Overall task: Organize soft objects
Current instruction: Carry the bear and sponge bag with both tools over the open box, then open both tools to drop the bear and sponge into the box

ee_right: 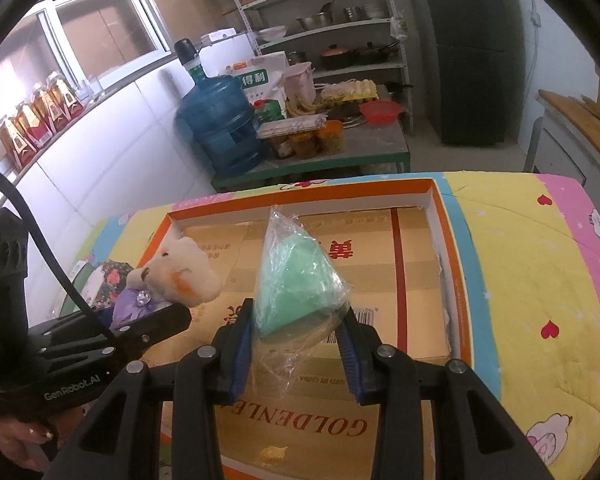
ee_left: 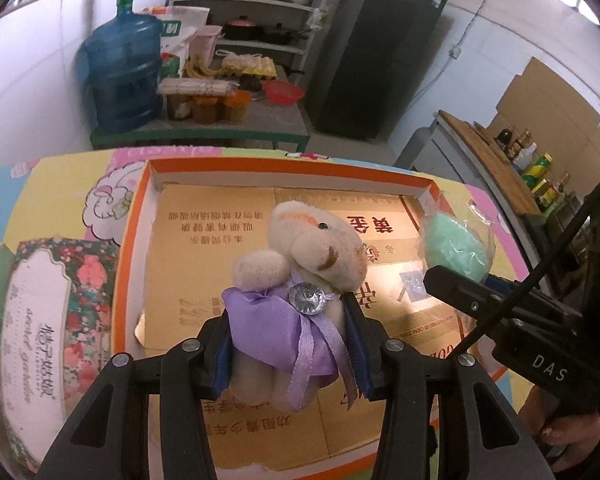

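Left tool (ee_left: pixel 290 344): jaws part-spread, blue pads pinching the bear (ee_left: pixel 300 276) at its body. The bear is cream plush with a purple satin wrap, ribbon and a clear gem at the neck. It sits upright in the grip, head above the fingertips, legs hanging below the pads. It hangs over the left half of the box (ee_left: pixel 284 166), not touching the floor of it as far as the left wrist view shows.

Right tool (ee_right: pixel 298 336): jaws narrower, pads pressing on both sides of the bag (ee_right: pixel 296 280). The bag is clear crinkled plastic with a mint-green soft lump inside, pointed at the top. Loose plastic trails down between the fingers. It hangs over the middle of the box.

Box: shallow, orange rim, white inner wall, lined with flattened gold cardboard printed in red and black characters. It lies on a quilt (ee_right: pixel 520 280) with yellow, pink and blue cartoon print.

The two tools are near each other, side by side over the box; each shows in the other's view. A hand (ee_right: pixel 16 440) grips the left tool's handle, seen at the lower left of the right wrist view.

Just left of the box on the quilt: a floral tissue pack (ee_left: pixel 44 320).

Background: a green-edged desk (ee_left: pixel 204 132) with a blue water jug (ee_left: pixel 120 76), jars and a red basket; shelves with pots; a dark fridge (ee_left: pixel 380 48).
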`<state>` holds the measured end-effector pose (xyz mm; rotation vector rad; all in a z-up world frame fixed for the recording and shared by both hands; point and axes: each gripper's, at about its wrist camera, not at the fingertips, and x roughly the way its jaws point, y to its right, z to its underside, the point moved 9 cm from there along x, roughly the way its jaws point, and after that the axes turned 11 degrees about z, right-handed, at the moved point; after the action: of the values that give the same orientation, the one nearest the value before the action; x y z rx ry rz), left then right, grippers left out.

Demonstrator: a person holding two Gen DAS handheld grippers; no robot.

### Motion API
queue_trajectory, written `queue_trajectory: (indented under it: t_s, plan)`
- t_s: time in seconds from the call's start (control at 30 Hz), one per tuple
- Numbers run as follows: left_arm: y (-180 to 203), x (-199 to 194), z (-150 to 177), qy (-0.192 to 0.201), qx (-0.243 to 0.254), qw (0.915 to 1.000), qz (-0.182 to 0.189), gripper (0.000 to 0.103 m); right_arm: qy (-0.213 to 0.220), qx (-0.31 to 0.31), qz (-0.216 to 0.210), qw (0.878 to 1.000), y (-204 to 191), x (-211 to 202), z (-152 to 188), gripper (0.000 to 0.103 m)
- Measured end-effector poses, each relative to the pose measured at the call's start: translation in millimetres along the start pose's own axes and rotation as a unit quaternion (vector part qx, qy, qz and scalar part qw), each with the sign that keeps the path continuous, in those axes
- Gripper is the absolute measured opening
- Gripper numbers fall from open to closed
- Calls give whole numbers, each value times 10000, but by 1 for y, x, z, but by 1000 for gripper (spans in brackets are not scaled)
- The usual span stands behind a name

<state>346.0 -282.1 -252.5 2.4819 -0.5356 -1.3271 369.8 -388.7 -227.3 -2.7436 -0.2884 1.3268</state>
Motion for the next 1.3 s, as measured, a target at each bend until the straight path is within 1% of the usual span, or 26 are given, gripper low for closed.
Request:
queue_trajectory:
  t_s: [0.1,0.43,0.6,0.73,0.8,0.83,0.87,0.93,1.03,1.17,1.3]
  plan:
    - [0,6,2,-47,-101,9999,19,48,-51,6,5,10000,2,4,1,39]
    - [-4,18,4,-108,-196,9997,-53,50,-230,56,-15,9997,5,14,7,40]
    - [-5,19,4,-104,-190,9997,-65,50,-237,51,2,9997,6,16,8,40]
    - [-5,22,3,-126,-107,9998,-92,53,-291,27,91,9995,7,20,8,41]
    - [-5,24,2,-157,-64,9998,-65,53,-316,32,126,9994,8,22,9,49]
    - [-5,24,1,-171,-54,9998,-29,54,-312,34,147,9994,8,22,9,57]
    - [-4,25,2,-180,-50,9998,0,54,-300,38,165,9994,8,22,9,62]
    - [-1,26,2,-199,-40,9998,78,56,-270,40,216,9994,9,21,8,64]
    - [3,24,1,-203,46,9997,106,59,-210,47,278,9994,10,18,7,64]
    - [12,16,-4,-73,287,9995,106,74,-130,102,293,9994,12,11,6,64]
    - [22,6,-5,26,506,9987,103,75,-52,175,316,9993,13,1,6,64]
